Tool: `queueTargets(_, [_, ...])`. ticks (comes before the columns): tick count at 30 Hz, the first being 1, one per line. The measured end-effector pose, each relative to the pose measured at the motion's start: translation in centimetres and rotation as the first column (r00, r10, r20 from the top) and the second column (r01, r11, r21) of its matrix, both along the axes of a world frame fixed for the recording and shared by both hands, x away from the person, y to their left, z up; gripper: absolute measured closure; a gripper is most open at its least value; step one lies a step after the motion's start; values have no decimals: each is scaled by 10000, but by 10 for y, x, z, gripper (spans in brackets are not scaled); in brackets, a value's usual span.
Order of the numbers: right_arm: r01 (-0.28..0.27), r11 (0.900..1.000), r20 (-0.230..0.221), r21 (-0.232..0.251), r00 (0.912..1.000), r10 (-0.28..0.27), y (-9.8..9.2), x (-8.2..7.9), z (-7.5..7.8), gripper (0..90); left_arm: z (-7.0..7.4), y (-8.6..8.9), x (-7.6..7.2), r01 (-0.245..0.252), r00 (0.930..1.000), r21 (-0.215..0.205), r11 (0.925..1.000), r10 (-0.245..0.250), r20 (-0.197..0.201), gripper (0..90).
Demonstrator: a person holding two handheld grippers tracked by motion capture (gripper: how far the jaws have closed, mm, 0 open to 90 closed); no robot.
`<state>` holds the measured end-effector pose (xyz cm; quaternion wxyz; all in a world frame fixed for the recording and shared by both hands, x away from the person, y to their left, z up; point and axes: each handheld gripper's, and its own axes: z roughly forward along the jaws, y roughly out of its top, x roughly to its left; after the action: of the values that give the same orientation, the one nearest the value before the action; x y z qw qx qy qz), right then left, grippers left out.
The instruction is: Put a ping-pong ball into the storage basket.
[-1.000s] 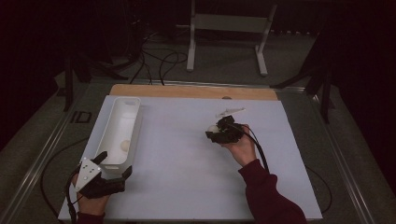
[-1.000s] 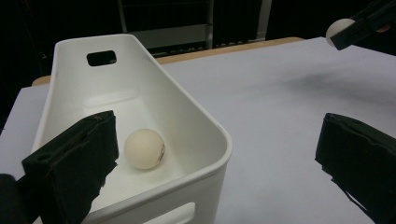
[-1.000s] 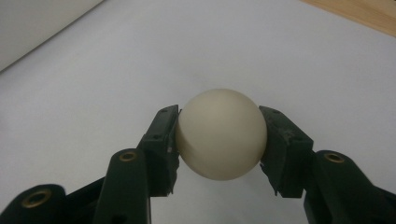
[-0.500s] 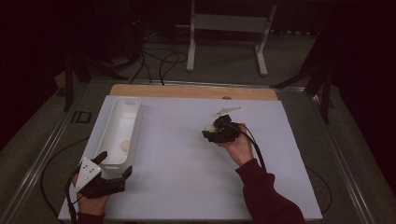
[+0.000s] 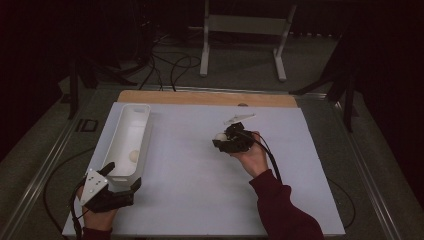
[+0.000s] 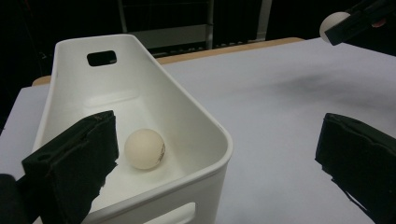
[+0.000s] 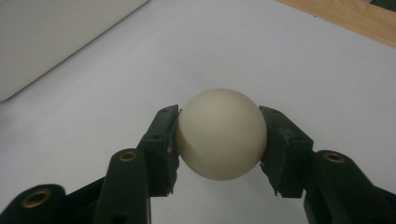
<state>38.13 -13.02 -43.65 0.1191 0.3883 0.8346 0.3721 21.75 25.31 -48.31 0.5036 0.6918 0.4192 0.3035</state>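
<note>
The ping-pong ball [image 7: 219, 134] sits squeezed between our right gripper's [image 5: 222, 141] jaws, above the white sheet [image 5: 200, 170]. At the left, our left gripper [image 6: 215, 158] stands wide around the white bin's [image 6: 205, 135] corner. Its view shows another ball [image 6: 144, 149] clearly inside; from above it's a faint blob.

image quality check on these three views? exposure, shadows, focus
High view: dim overall, surroundings near black, white table sheet greyish, small things soft. Left gripper view: white bin and the ball inside it sharp and evenly lit; near jaws blurred; a faint soft shadow on the sheet at upper right. Right gripper view: the held ball is crisp, softly shaded underneath, no glare.
</note>
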Motion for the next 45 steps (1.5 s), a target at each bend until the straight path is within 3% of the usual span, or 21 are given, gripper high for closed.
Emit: queueTargets(45, [-571, 9981, 112, 234, 9983, 568, 28, -3, 5, 504, 0, 1, 0, -20, 10000, -28, 10000, 20, 17, 1])
